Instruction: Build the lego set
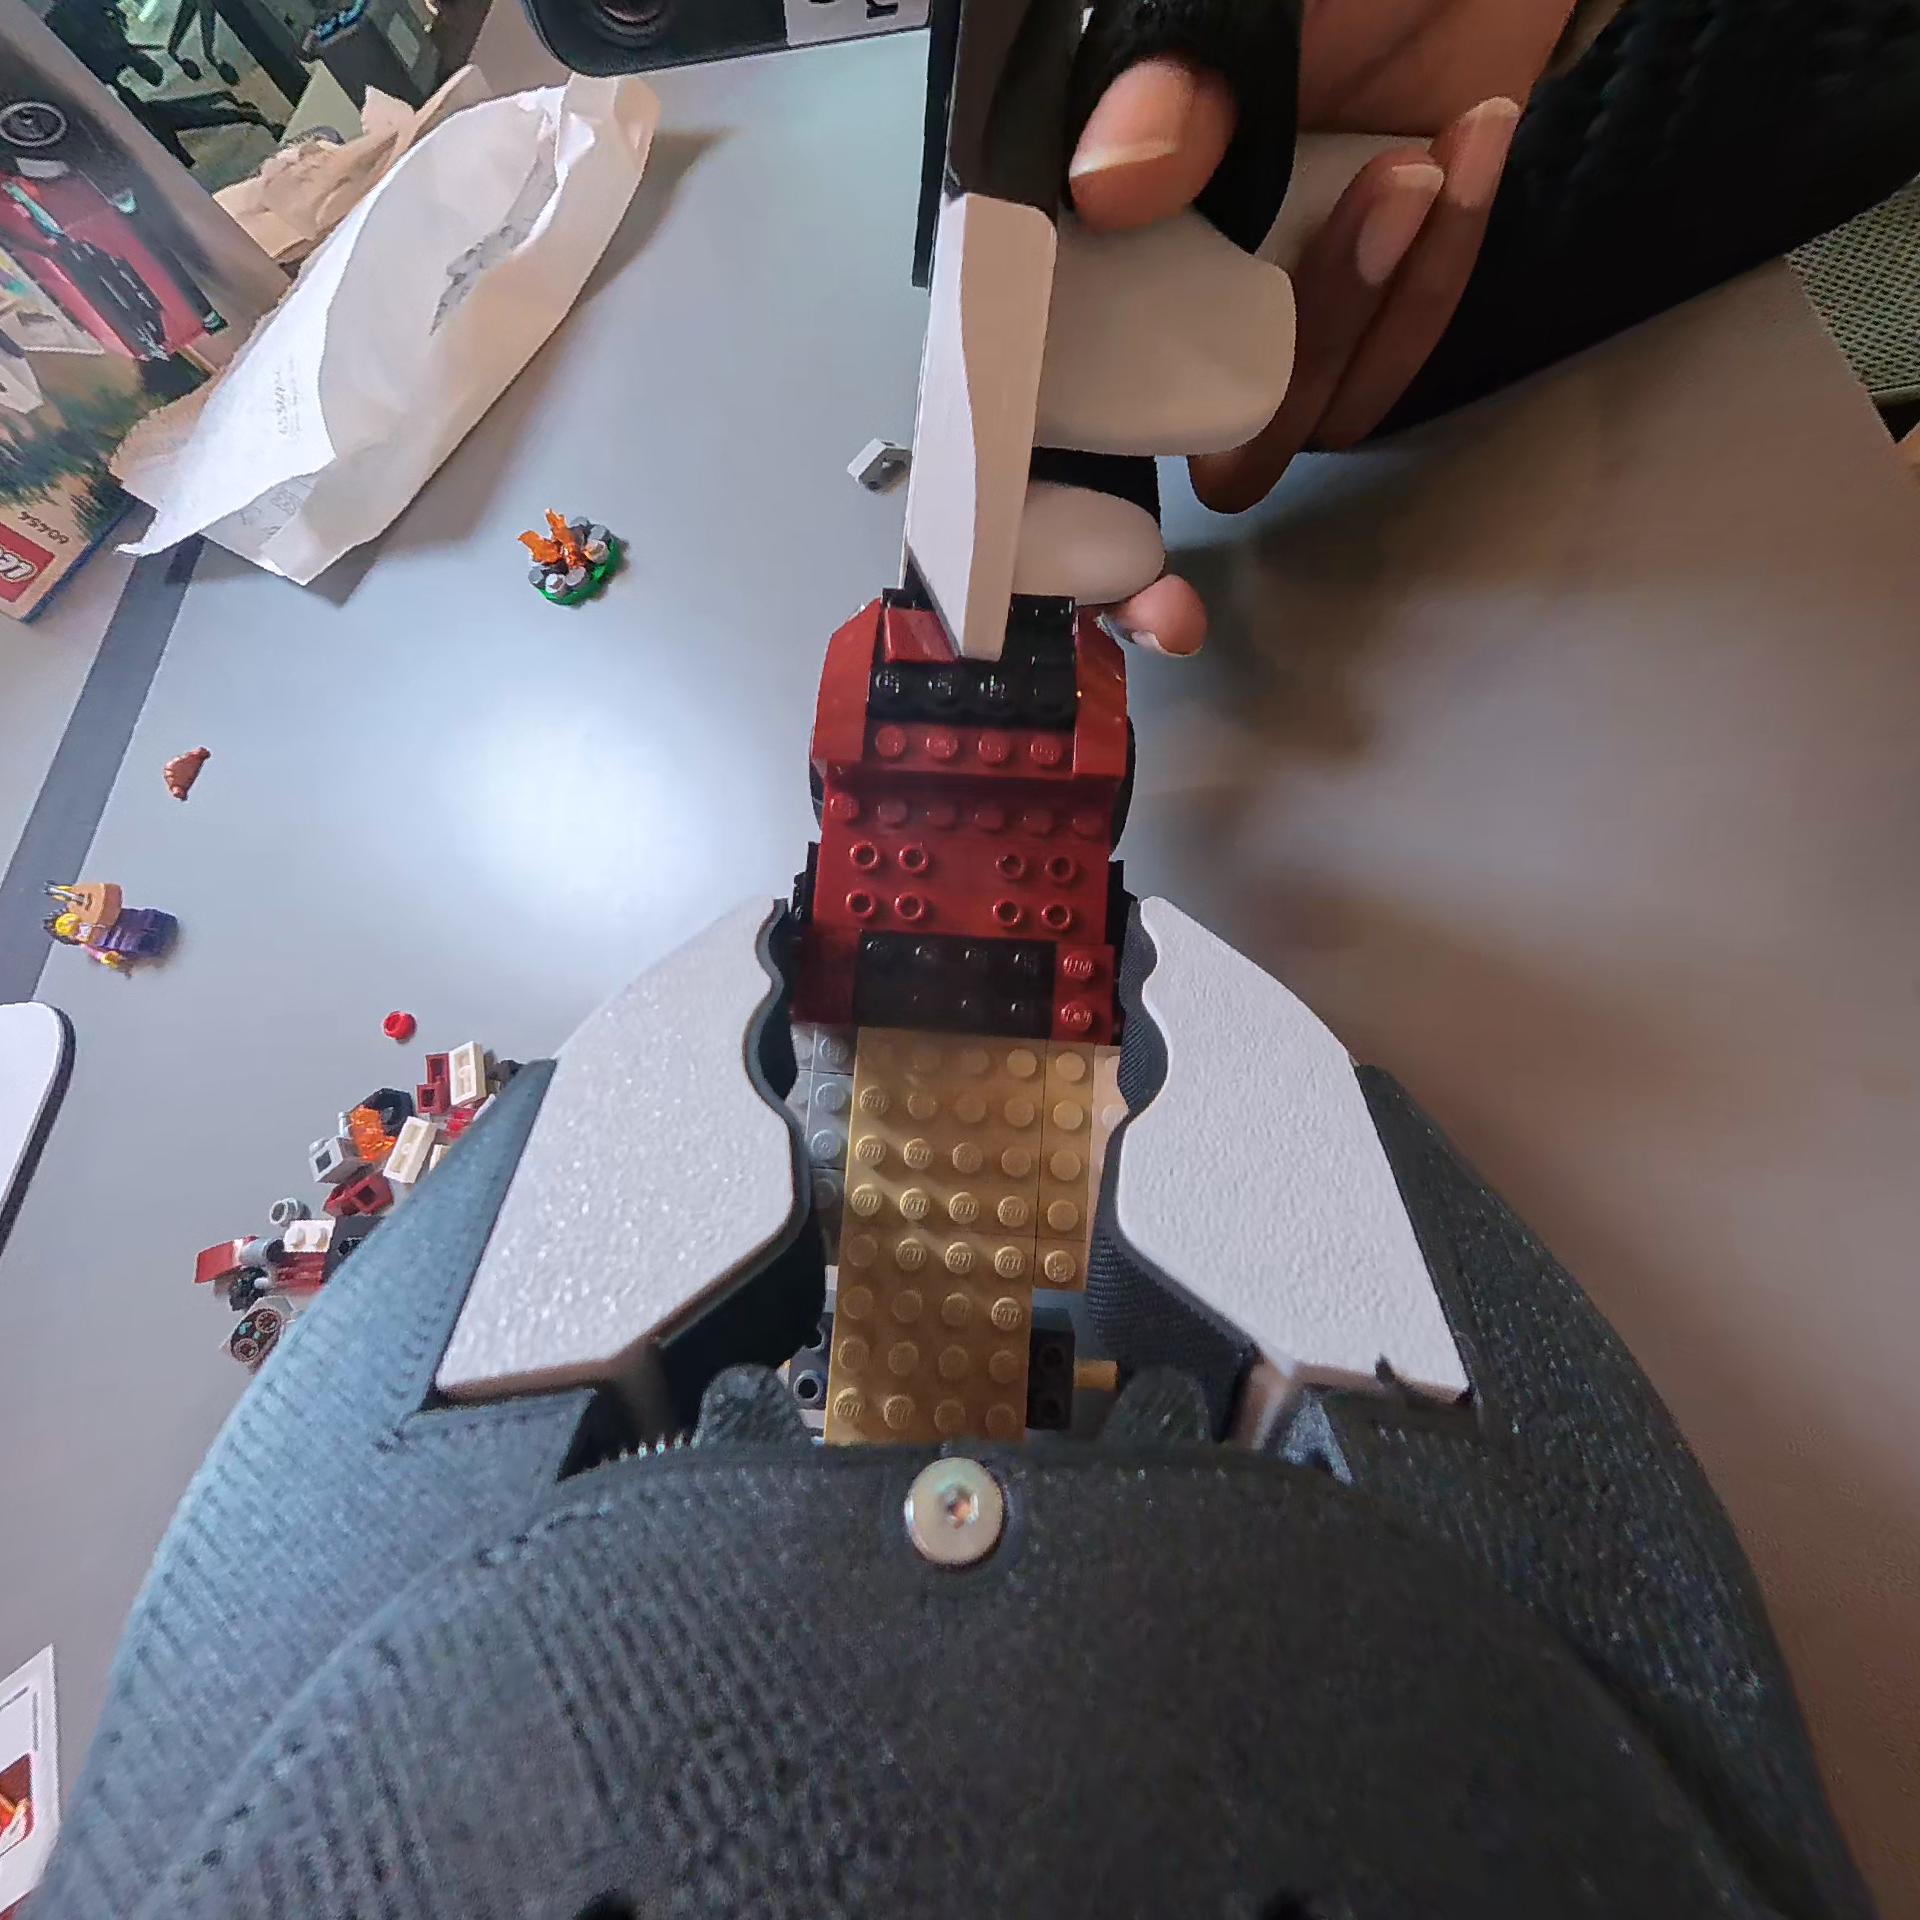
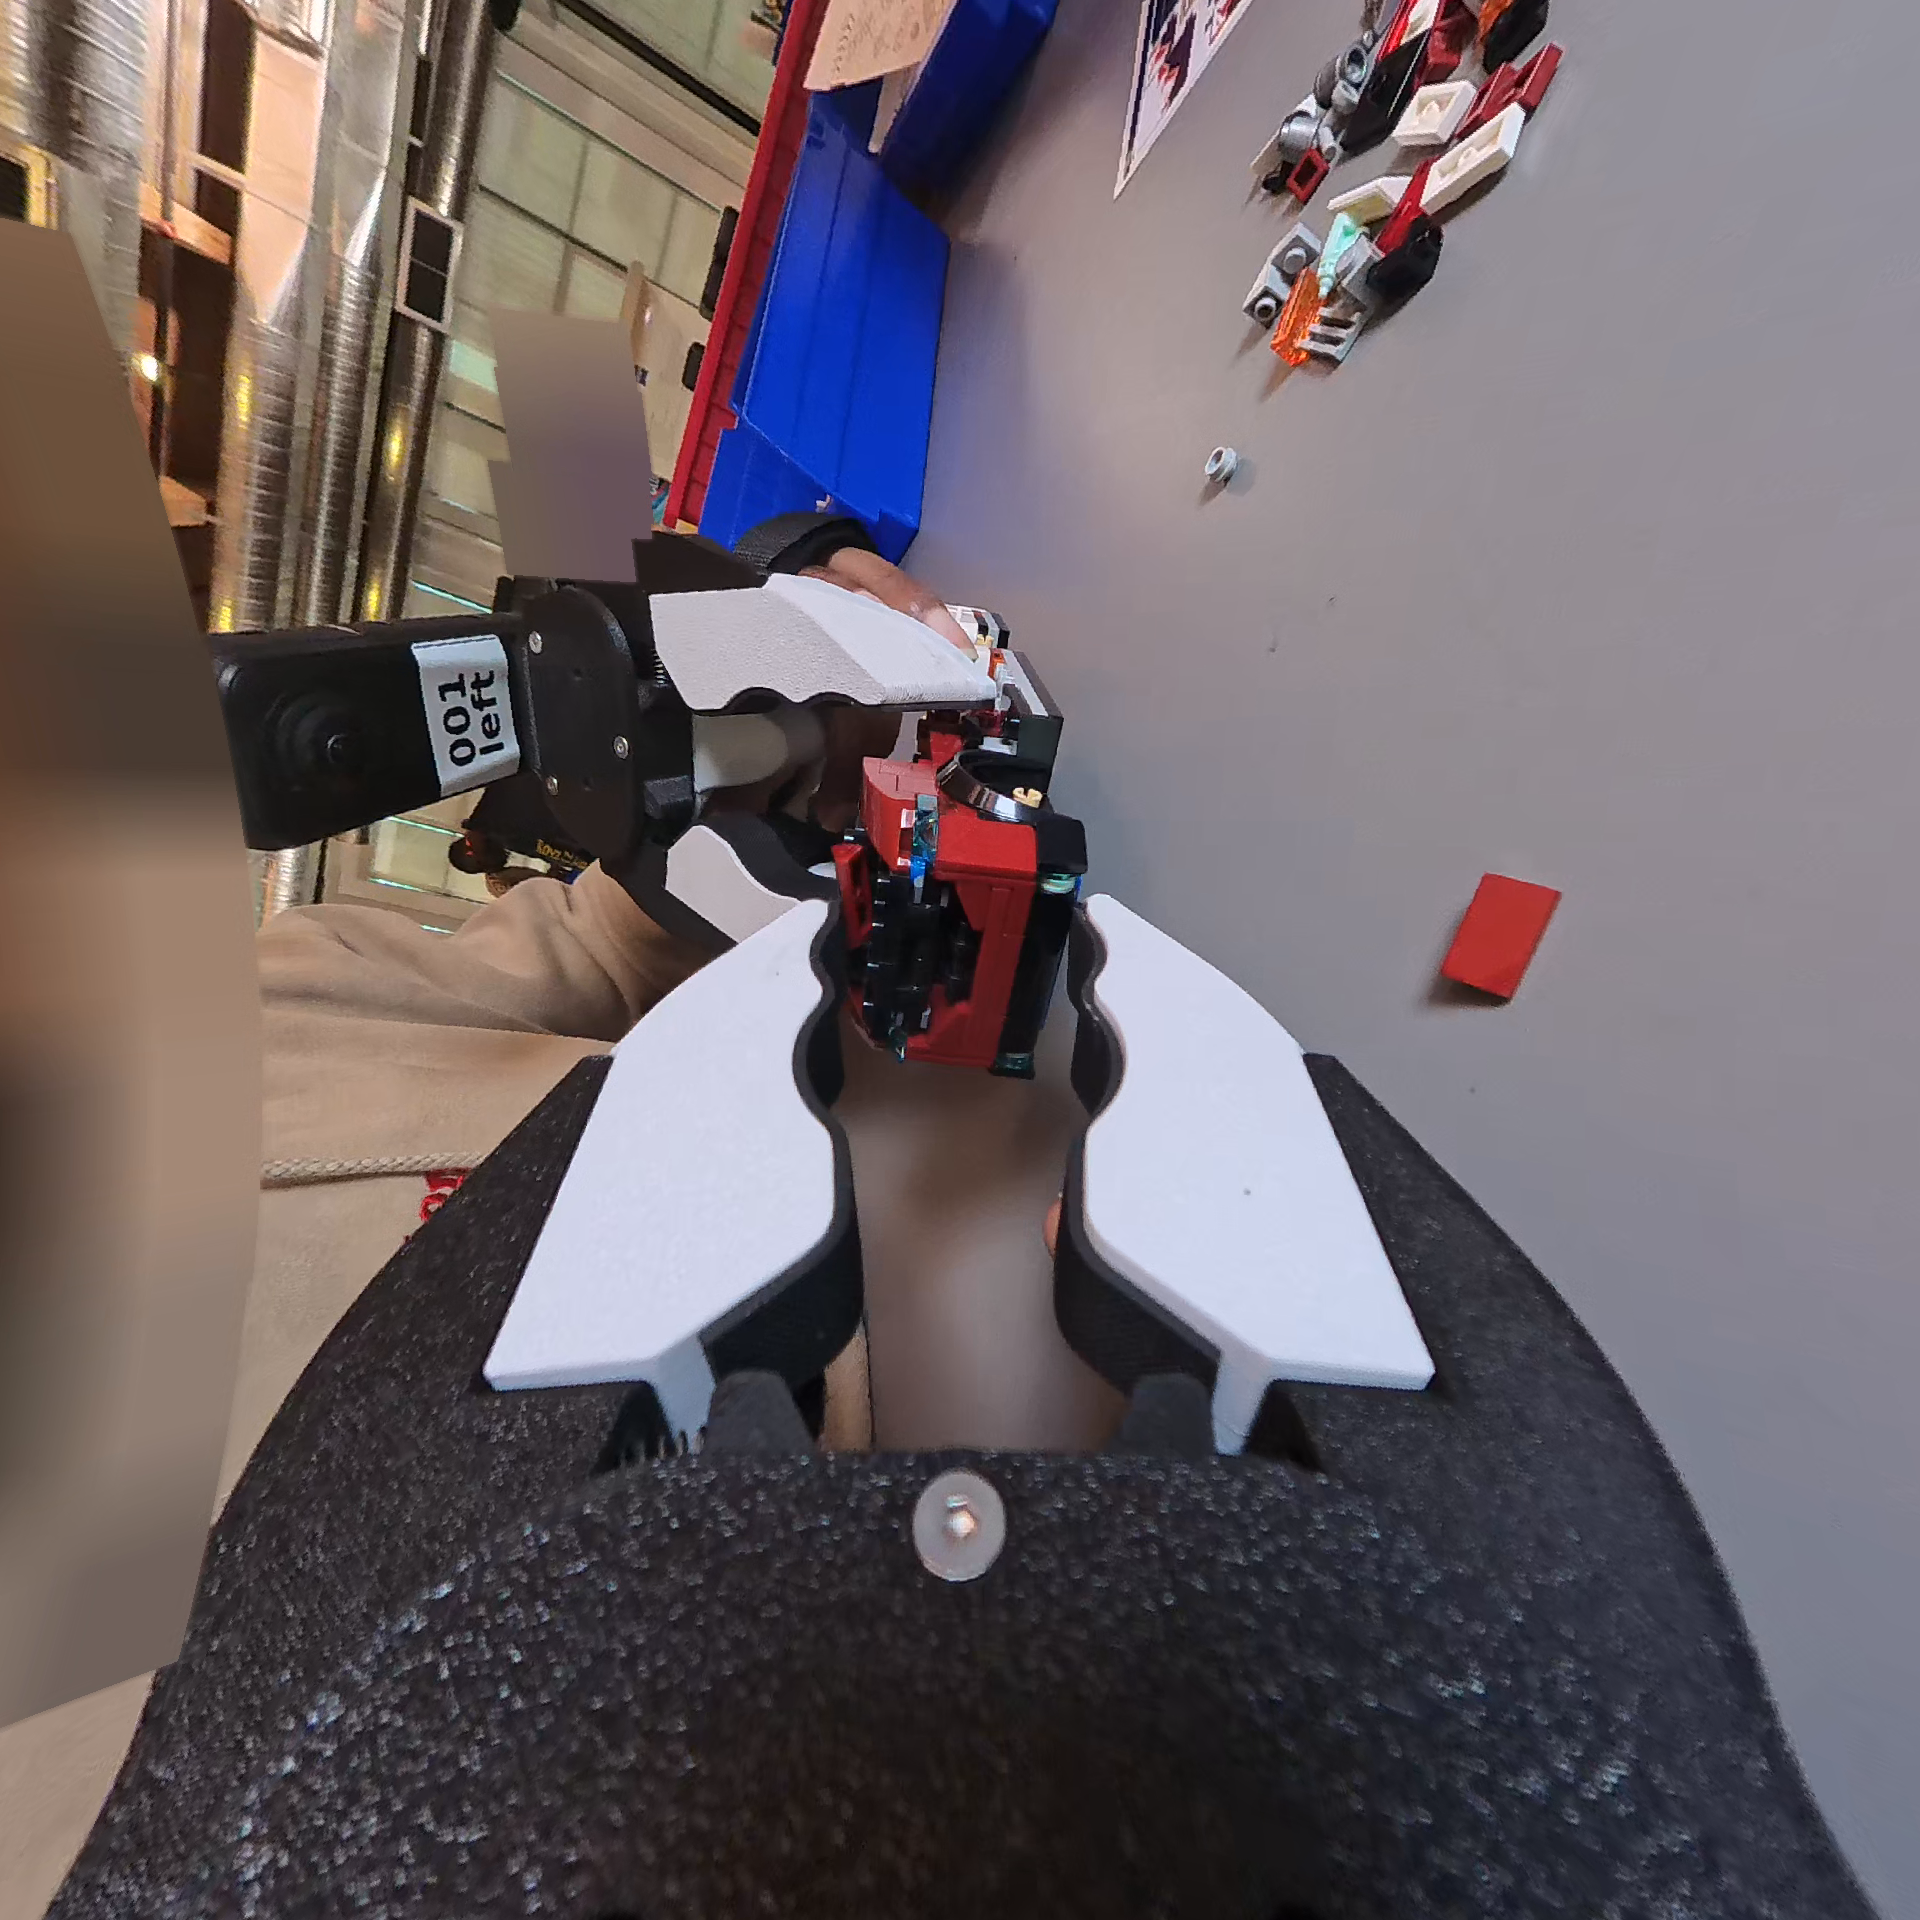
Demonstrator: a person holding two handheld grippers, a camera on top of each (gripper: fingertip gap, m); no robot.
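Both white, wavy-edged hand-held grippers clamp one studded plastic brick vehicle: left hand-held gripper at its tan-plated end, right hand-held gripper at the dark red end. Loose bricks lie left of it on the smooth grey desk.

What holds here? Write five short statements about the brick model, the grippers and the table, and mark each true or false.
1. The brick model sits between the fingers of the left gripper. True.
2. The model is mostly blue. False: it is dark red, black and tan.
3. A flat red tile lies alone on the table, apart from the model. True.
4. The pile of loose bricks lies in a bin. False: it lies on the bare grey table.
5. A crumpled white paper bag lies on the table. True.
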